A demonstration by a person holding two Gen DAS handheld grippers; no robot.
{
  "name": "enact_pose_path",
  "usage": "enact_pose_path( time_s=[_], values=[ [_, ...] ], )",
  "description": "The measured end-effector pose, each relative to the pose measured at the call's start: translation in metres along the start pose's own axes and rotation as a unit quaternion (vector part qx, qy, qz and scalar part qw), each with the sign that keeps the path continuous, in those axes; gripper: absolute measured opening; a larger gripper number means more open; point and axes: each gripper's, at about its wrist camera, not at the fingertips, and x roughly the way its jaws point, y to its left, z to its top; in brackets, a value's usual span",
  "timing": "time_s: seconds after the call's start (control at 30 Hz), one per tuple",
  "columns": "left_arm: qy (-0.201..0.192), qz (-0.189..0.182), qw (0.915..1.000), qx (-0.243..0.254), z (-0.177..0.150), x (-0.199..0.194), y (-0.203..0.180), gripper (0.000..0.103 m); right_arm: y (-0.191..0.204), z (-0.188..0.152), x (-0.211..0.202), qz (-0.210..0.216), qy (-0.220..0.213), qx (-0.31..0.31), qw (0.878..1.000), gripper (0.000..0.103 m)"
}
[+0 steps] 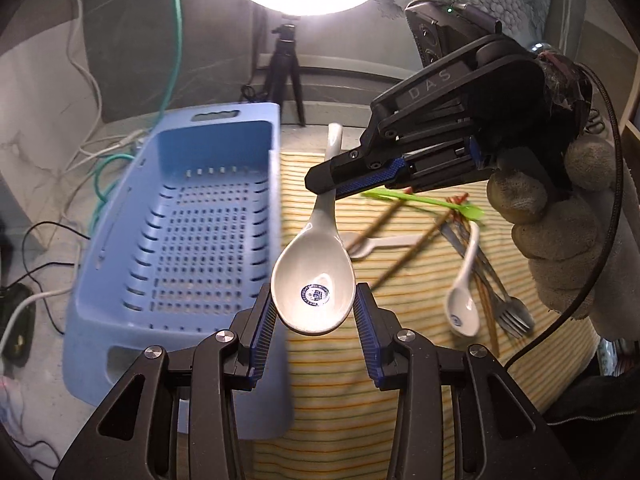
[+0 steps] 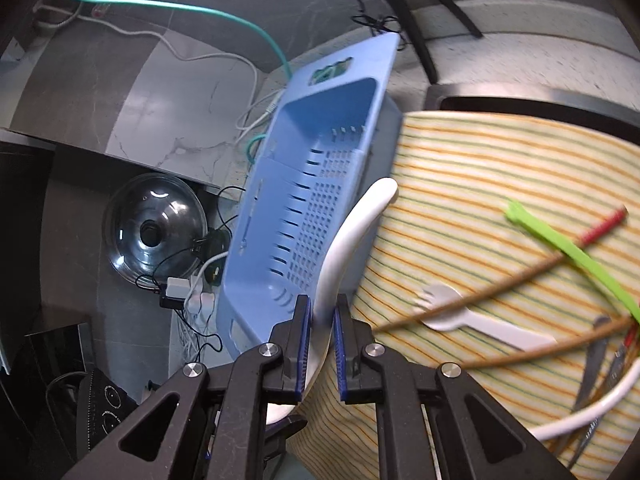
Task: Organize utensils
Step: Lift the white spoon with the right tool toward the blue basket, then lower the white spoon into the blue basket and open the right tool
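A large white ceramic spoon (image 1: 312,280) with a blue emblem in its bowl hangs above the striped cloth (image 1: 340,380), right beside the blue perforated basket (image 1: 120,260). My left gripper (image 1: 314,294) is shut on the bowl, one pad on each side. My right gripper (image 1: 324,186) is shut on its curved handle; in the right wrist view the handle (image 2: 352,232) rises from between the right gripper's (image 2: 322,302) pads, with the basket (image 2: 248,240) just behind. Other utensils lie on the cloth (image 2: 460,168): a green plastic pick (image 1: 424,200), chopsticks (image 1: 408,256), a white plastic fork (image 1: 380,244), a small white spoon (image 1: 464,304) and metal forks (image 1: 516,316).
A gloved hand (image 1: 560,240) holds the right gripper. A ring light (image 1: 308,4) on a tripod (image 1: 286,72) stands behind the basket. Cables (image 1: 80,152) trail on the marble floor at the left. A glass pot lid (image 2: 156,232) and a power strip (image 2: 188,292) lie below.
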Motion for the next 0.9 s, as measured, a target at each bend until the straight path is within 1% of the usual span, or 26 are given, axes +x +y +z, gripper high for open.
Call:
enact_pose_path(
  time_s=[0.2,0.37,0.67,0.9],
  values=[
    [0.001,0.019,0.9997,-0.013,0.001,0.004,0.031,0.038,0.025,0.018,0.029,-0.002,0.006,-0.023,1.0,0.01],
    [0.004,0.028,0.9995,-0.016,0.002,0.004,0.047,0.038,0.032,0.025,0.045,-0.001,0.012,-0.026,1.0,0.01],
    [0.005,0.035,0.9992,-0.02,0.001,0.006,0.061,0.038,0.041,0.032,0.064,-0.009,0.017,-0.029,0.999,0.01],
    [0.006,0.041,0.999,-0.016,0.001,0.006,0.064,0.038,0.048,0.034,0.07,-0.018,0.017,-0.048,0.999,0.011]
  ],
)
